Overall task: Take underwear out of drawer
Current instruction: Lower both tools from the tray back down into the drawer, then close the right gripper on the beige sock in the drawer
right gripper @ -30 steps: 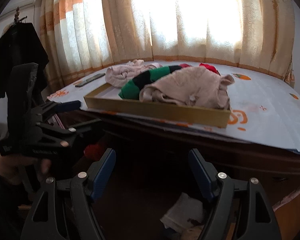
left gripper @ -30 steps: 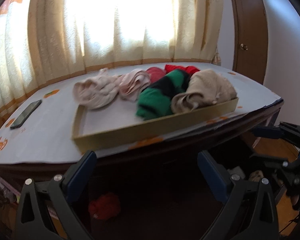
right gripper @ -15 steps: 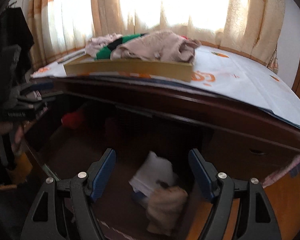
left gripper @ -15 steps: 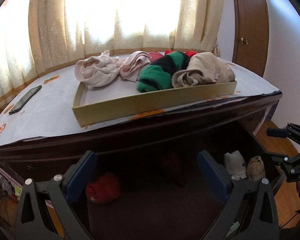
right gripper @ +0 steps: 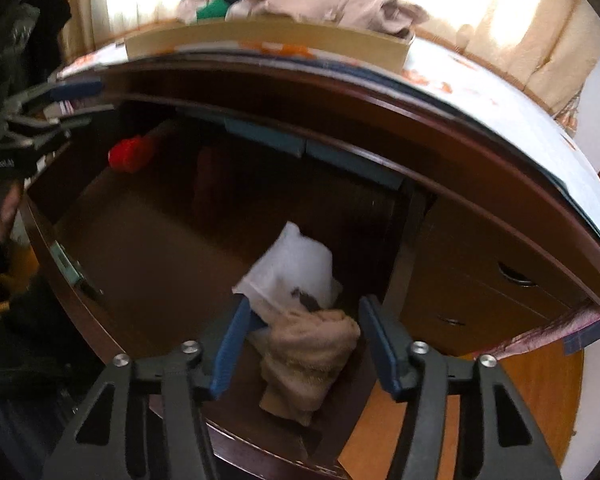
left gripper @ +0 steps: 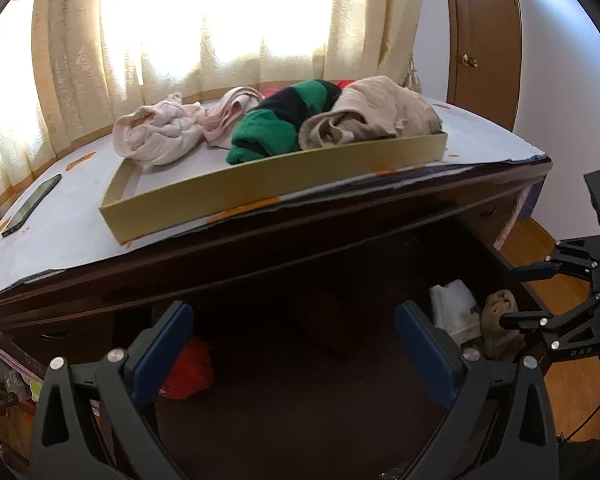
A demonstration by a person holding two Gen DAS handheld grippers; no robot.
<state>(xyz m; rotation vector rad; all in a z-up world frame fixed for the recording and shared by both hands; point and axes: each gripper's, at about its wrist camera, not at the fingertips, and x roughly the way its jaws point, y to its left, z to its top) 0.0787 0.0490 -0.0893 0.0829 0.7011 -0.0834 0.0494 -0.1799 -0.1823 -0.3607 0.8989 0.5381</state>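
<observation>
The dark wooden drawer (right gripper: 140,248) stands pulled out under the desk top. In its right corner lie a beige underwear piece (right gripper: 304,356) and a white one (right gripper: 296,268); both also show in the left wrist view, beige (left gripper: 500,320) and white (left gripper: 454,310). A red piece (right gripper: 130,154) lies at the drawer's left, also in the left wrist view (left gripper: 188,370). My right gripper (right gripper: 304,344) is open, its fingers either side of the beige piece. My left gripper (left gripper: 292,352) is open and empty above the drawer's middle.
On the desk top a shallow cardboard tray (left gripper: 260,192) holds several pieces of clothing, among them a green-and-black one (left gripper: 284,120). A phone (left gripper: 32,204) lies at the desk's left. A wooden door (left gripper: 484,40) stands at the right. Smaller shut drawers (right gripper: 500,292) sit right of the open one.
Both grippers have dropped from desk level towards the open drawer. The right gripper has moved down and in, so the beige piece now sits between its fingers.
</observation>
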